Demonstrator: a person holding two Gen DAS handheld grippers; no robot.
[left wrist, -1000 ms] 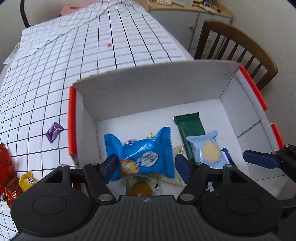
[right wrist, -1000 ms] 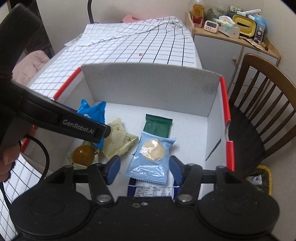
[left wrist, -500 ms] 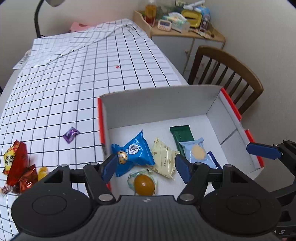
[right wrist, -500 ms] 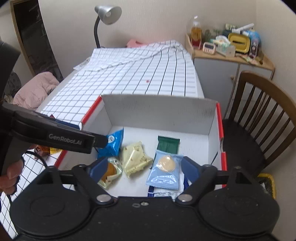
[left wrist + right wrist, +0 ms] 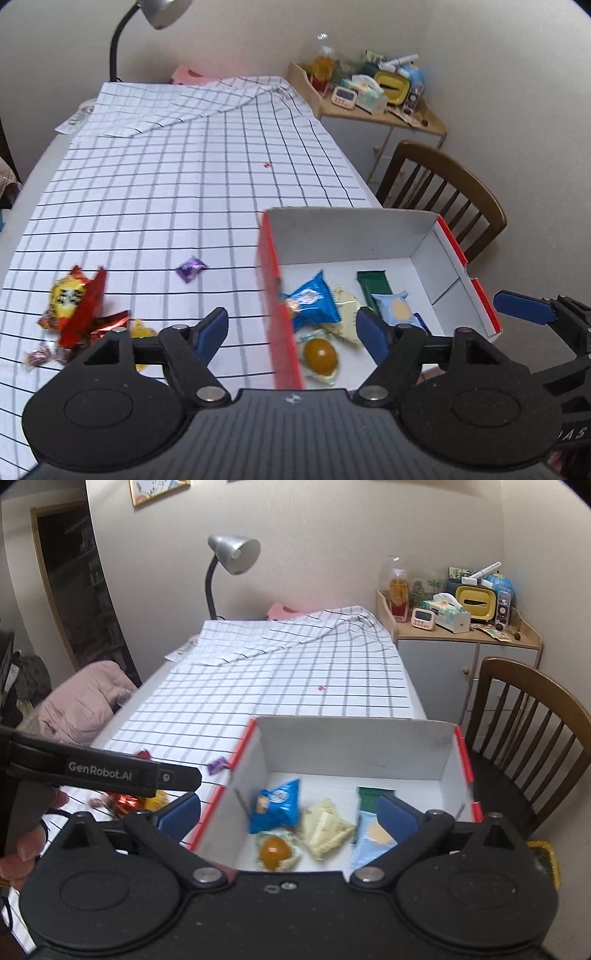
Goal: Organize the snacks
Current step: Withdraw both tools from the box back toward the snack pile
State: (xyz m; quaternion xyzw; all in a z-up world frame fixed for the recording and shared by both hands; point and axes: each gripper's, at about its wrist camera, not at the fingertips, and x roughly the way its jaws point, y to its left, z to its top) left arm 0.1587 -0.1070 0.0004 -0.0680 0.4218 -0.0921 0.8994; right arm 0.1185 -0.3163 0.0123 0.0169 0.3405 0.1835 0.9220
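A white box with red rims [image 5: 436, 254] [image 5: 354, 744] sits at the table's right edge. It holds a blue packet [image 5: 314, 299] [image 5: 275, 805], a cream packet [image 5: 345, 310] [image 5: 325, 825], a green bar [image 5: 373, 286], a light blue biscuit packet [image 5: 394, 308] [image 5: 371, 840] and an orange jelly [image 5: 320, 354] [image 5: 274, 851]. My left gripper [image 5: 293, 328] is open and empty above the box's left wall. My right gripper [image 5: 290, 814] is open and empty above the box. On the cloth lie a purple candy [image 5: 190, 268] [image 5: 218, 764] and a pile of red and yellow snacks [image 5: 75, 299] [image 5: 129, 799].
The table carries a checked cloth [image 5: 166, 184]. A wooden chair [image 5: 443, 188] [image 5: 532, 716] stands right of the box. A desk lamp [image 5: 229, 563] is at the table's far end. A cluttered cabinet [image 5: 461, 642] stands at the back right.
Both grippers have risen and pulled back from the box. The left one let go of the blue packet, which now lies in the box, and shifted left.
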